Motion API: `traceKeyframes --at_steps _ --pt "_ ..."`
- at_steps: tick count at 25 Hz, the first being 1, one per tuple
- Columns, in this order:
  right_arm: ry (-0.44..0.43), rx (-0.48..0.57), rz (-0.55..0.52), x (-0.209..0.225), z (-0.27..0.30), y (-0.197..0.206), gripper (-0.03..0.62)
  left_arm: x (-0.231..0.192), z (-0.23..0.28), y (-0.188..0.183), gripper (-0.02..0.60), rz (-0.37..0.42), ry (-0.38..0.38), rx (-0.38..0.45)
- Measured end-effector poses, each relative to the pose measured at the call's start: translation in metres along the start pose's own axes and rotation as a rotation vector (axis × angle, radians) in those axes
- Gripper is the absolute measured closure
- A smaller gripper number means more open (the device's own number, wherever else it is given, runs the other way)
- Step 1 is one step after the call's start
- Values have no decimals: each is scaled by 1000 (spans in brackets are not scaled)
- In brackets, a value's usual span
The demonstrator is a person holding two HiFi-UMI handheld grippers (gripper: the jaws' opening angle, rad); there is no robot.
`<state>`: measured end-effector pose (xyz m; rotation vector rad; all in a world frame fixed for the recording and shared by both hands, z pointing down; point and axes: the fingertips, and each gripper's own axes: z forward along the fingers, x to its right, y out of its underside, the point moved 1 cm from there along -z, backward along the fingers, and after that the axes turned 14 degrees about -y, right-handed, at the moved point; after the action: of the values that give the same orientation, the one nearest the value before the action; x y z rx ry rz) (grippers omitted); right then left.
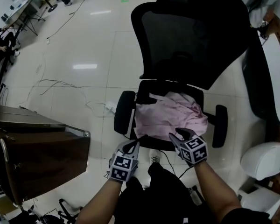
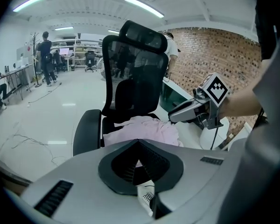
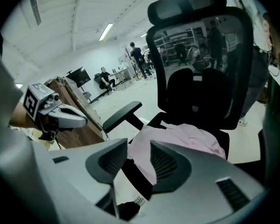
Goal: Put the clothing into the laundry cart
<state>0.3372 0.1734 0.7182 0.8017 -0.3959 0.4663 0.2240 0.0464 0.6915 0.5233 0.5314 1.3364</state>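
Observation:
A crumpled pink garment (image 1: pixel 170 113) lies on the seat of a black office chair (image 1: pixel 191 31). My right gripper (image 1: pixel 177 135) is at the garment's front edge. In the right gripper view the right gripper (image 3: pixel 139 146) is open, and the pink garment (image 3: pixel 186 139) shows through the gap, with no pad pressing on it. My left gripper (image 1: pixel 139 141) hovers by the seat's front left corner. In its own view the left gripper (image 2: pixel 139 143) has its tips together with nothing in them, and the garment (image 2: pixel 140 129) lies just beyond. A brown wooden cart (image 1: pixel 37 148) stands to the left.
The chair's armrests (image 1: pixel 123 112) flank the seat. A white table (image 1: pixel 275 78) and a white round stool (image 1: pixel 263 160) stand at the right. Cables (image 1: pixel 60 85) trail over the glossy floor. People sit and stand at desks far off to the left.

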Motion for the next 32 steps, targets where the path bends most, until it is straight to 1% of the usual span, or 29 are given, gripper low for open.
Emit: traceKeyframes --at_steps 1,4,7,8,10,16,19,22,24,26,28,29,30,32 --pt "0 -14 -11 3 5 0 393 -2 4 1 583 -6 -3 -3" --pt "-5 -46 -41 13 21 1 380 -5 18 2 583 -14 -10 -11" --pt "3 -101 -114 21 39 5 335 -8 29 4 583 -19 -18 -17" --pt "8 -129 -144 24 46 8 304 -9 32 5 583 -20 -21 -20" --pt "17 -187 -200 32 62 15 217 -11 38 8 583 -25 -24 -23" --pt "38 -327 -373 62 107 33 199 -12 56 21 583 -48 -32 -45" --pt "64 -382 -424 78 125 38 159 -14 67 32 583 -60 -38 -65" --pt "86 -439 -460 99 142 48 103 -18 75 40 583 -83 -46 -83" --pt "81 -489 -490 109 152 56 81 -20 80 43 583 -91 -46 -90" --pt "58 -525 -541 111 163 62 42 -22 84 47 583 -96 -45 -95" --pt "22 -536 -604 106 175 64 35 -24 87 51 583 -106 -45 -99" --pt "7 -538 -637 103 182 64 19 -24 89 53 583 -111 -46 -101" --pt "-1 -542 -667 100 189 64 19 -25 90 55 583 -116 -48 -104" --pt "11 -576 -702 101 203 68 19 -27 93 60 583 -124 -51 -109"
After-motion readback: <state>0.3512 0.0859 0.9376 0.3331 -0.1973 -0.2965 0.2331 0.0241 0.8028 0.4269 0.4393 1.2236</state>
